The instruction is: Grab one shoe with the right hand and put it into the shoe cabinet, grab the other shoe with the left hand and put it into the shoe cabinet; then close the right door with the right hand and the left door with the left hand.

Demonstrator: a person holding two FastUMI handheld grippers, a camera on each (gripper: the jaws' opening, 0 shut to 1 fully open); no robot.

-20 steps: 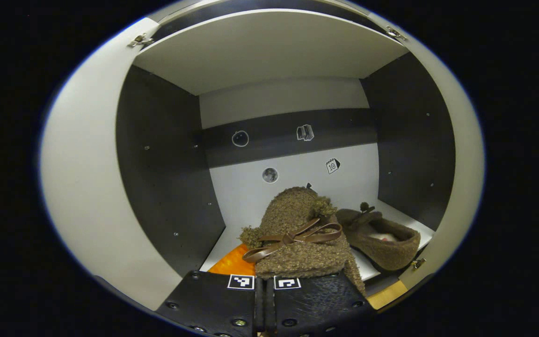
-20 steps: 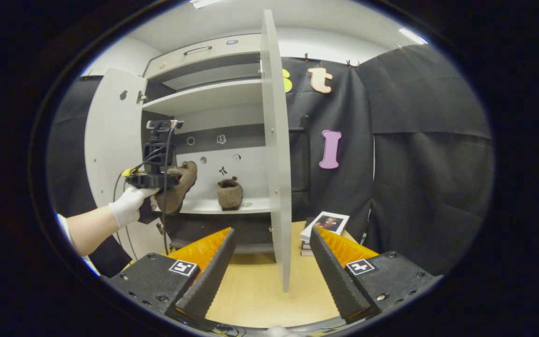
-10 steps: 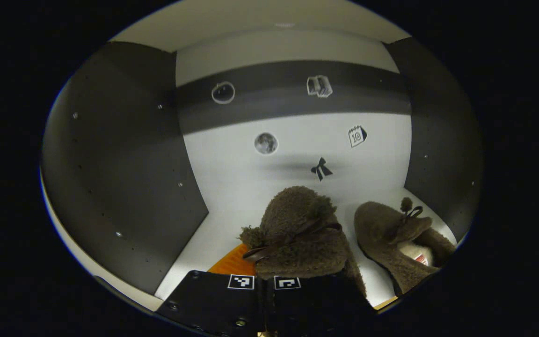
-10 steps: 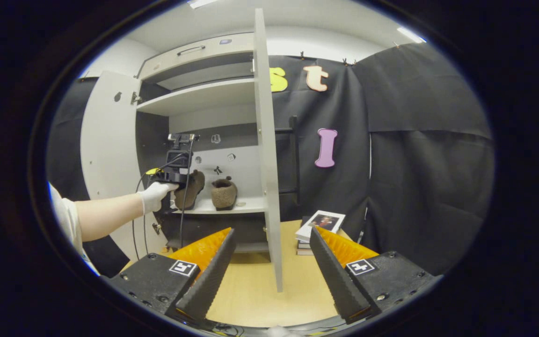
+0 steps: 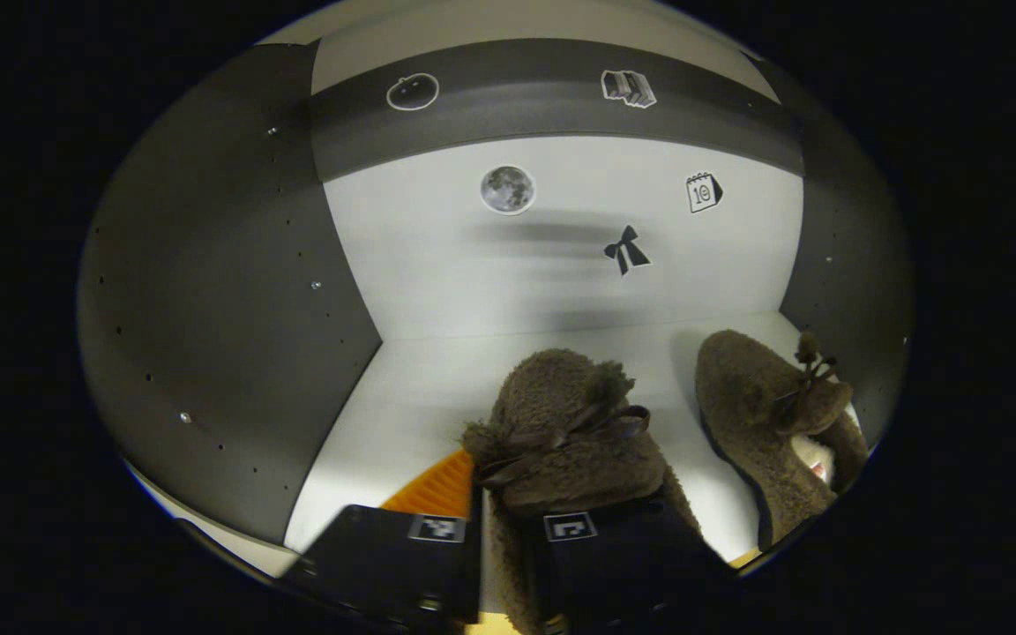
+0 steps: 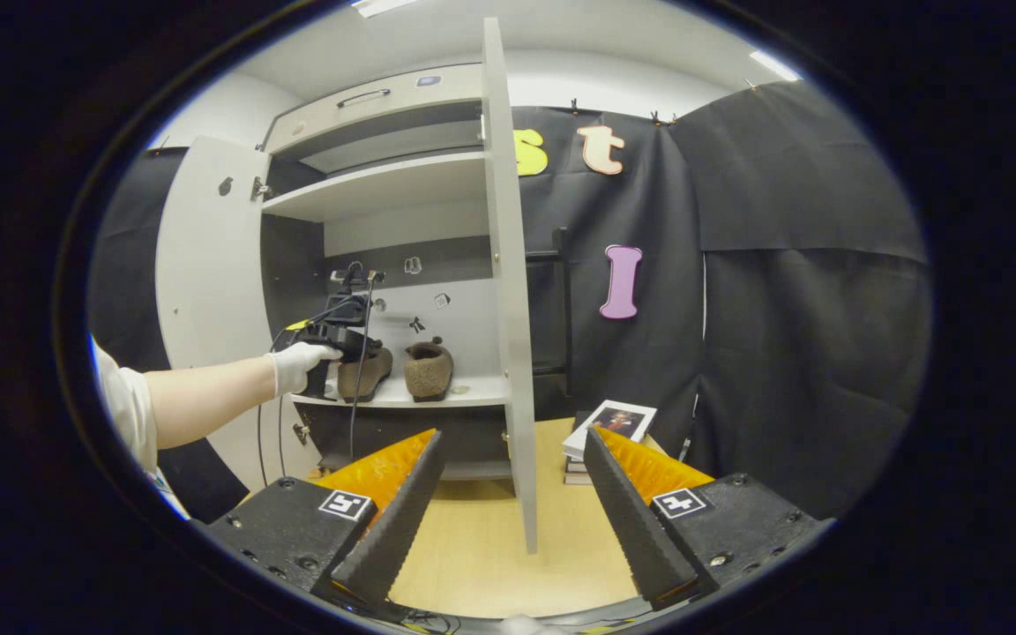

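Two fuzzy brown shoes stand side by side on the cabinet shelf (image 5: 420, 388). My left gripper (image 5: 508, 529) is shut on the heel collar of the left shoe (image 5: 561, 432), whose sole rests on the shelf. The other shoe (image 5: 773, 423) sits free to its right. In the right gripper view, a gloved hand holds the left gripper (image 6: 336, 335) inside the cabinet at the left shoe (image 6: 365, 375), beside the other shoe (image 6: 430, 370). My right gripper (image 6: 508, 476) stands open and holds nothing, well back from the cabinet.
Both cabinet doors stand open: the right door (image 6: 508, 291) edge-on straight ahead of my right gripper, the left door (image 6: 208, 265) swung out left. A stack of books (image 6: 607, 423) lies on the wooden surface (image 6: 481, 547) right of the cabinet.
My left gripper went deeper into the cabinet and lowered its shoe onto the shelf beside the other shoe. Its fingers now stand slightly wider apart. The right gripper barely moved.
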